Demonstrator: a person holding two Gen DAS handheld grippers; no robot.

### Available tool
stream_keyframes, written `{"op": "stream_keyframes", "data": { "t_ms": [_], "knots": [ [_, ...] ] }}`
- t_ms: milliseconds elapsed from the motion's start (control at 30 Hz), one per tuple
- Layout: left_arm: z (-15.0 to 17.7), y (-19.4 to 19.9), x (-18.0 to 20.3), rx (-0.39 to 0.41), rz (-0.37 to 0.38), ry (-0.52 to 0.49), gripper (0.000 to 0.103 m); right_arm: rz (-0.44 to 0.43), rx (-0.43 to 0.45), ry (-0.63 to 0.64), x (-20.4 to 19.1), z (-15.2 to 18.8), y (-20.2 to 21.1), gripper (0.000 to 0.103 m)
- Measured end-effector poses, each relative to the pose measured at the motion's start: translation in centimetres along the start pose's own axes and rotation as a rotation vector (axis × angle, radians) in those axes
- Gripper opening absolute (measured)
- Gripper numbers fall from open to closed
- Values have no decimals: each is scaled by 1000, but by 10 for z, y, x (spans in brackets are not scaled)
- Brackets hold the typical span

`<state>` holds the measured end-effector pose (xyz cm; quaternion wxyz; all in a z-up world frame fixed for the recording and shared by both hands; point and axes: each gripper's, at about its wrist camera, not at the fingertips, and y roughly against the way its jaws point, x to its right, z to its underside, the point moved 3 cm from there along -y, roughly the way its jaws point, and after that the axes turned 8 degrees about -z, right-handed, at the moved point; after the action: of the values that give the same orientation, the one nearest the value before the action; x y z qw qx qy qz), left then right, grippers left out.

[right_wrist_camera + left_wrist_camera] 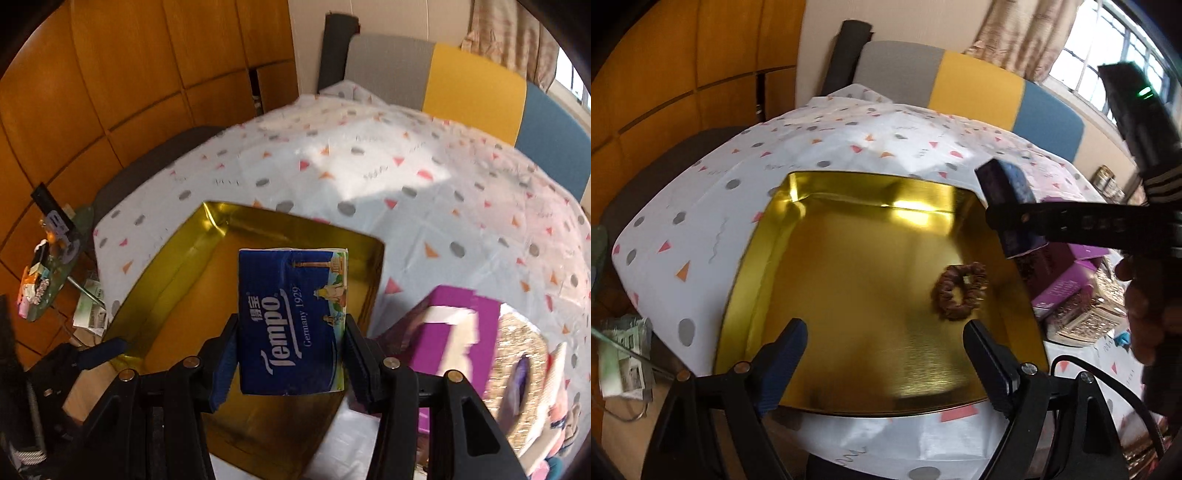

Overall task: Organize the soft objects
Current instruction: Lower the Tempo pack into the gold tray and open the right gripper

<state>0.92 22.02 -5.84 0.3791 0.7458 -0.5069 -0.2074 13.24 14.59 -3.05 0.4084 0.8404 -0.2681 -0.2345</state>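
Note:
A gold metal tray [757, 280] lies on the patterned tablecloth, and it also shows in the right wrist view [177, 273]. A brown scrunchie [960, 291] lies inside the tray at its right side. My left gripper [884, 365] is open and empty over the tray's near edge. My right gripper [290, 354] is shut on a blue Tempo tissue pack [291, 321] and holds it above the tray. In the left wrist view the right gripper [1008, 206] and the pack [1012, 184] hang over the tray's far right corner.
A purple box [454, 332] lies to the right of the tray, with a woven basket [517, 373] of items beyond it. A glass side table [51, 266] with clutter stands at the left. A grey, yellow and blue chair back [979, 85] is behind the table.

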Motion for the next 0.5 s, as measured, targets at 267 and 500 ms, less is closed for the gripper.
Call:
{"op": "stream_keyframes", "data": {
  "t_ms": [267, 500],
  "knots": [
    [1, -7, -34, -15, -32, 83, 87, 66, -76, -82, 13, -15, -65, 53],
    [1, -12, -36, -27, -46, 83, 87, 136, -79, -119, 34, -22, -92, 73]
  ]
}}
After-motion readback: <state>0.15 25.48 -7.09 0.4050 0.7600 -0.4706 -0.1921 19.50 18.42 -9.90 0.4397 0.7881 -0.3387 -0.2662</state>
